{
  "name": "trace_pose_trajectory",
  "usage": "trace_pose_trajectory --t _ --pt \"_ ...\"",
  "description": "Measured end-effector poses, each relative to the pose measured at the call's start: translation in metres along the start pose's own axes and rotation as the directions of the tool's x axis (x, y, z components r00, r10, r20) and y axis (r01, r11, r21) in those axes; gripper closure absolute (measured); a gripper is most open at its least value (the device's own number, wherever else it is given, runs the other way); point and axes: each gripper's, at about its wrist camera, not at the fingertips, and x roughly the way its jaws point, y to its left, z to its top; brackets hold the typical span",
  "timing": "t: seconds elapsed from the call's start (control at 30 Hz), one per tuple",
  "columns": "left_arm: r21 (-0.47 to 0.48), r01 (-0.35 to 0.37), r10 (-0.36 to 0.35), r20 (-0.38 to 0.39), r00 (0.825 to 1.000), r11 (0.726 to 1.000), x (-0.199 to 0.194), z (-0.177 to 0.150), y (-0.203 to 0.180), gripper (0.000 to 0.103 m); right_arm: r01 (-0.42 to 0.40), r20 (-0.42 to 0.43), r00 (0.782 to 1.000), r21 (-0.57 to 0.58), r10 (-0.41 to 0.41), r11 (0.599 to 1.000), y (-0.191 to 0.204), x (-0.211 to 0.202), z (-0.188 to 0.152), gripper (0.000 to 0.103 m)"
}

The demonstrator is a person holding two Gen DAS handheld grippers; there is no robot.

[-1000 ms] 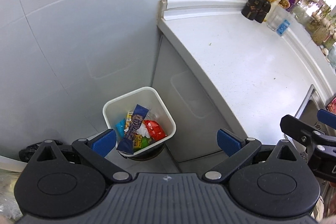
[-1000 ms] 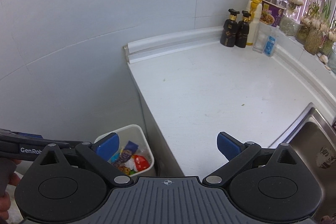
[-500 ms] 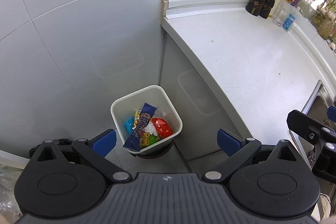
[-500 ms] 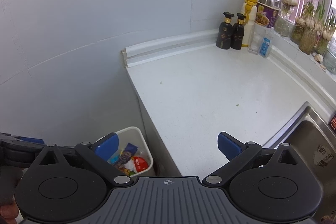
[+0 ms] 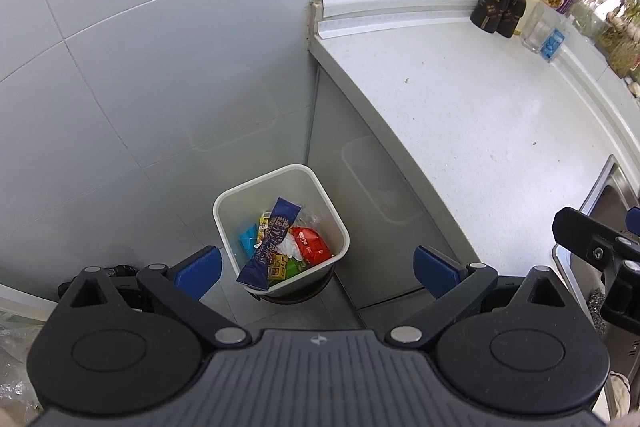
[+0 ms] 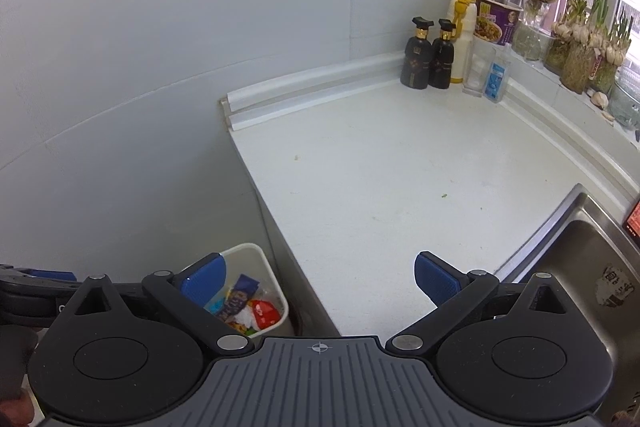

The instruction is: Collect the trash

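A white trash bin (image 5: 232, 199) stands on the floor beside the counter's left end. It holds several wrappers: a dark blue one (image 5: 270, 243), a red one (image 5: 310, 245) and small blue, yellow and green ones. The bin also shows in the right wrist view (image 6: 262, 263). My left gripper (image 5: 318, 265) is open and empty, held above the bin. My right gripper (image 6: 320, 277) is open and empty, held over the counter's front edge. Part of the right gripper shows at the right of the left wrist view (image 5: 596, 247).
The white counter (image 6: 380, 179) carries two dark bottles (image 6: 428, 57), a yellow-capped bottle (image 6: 464, 27), a noodle cup and plant jars at the back right. A steel sink (image 6: 580, 267) is at the right. Grey wall tiles stand on the left.
Both grippers have drawn back and risen a little, so the bin and counter look slightly farther. Both stay open and empty. The trash in the bin has not moved.
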Motion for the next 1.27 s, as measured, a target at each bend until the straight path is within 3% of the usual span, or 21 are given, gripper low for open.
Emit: trace_pose_trajectory --t 1.27 --pt "0.015 -0.015 0.016 -0.073 0.997 1.000 0.023 0.007 -0.003 0.001 -0.034 -0.072 0.997 0.020 0.035 0.999 -0.016 0.032 0.006 0.001"
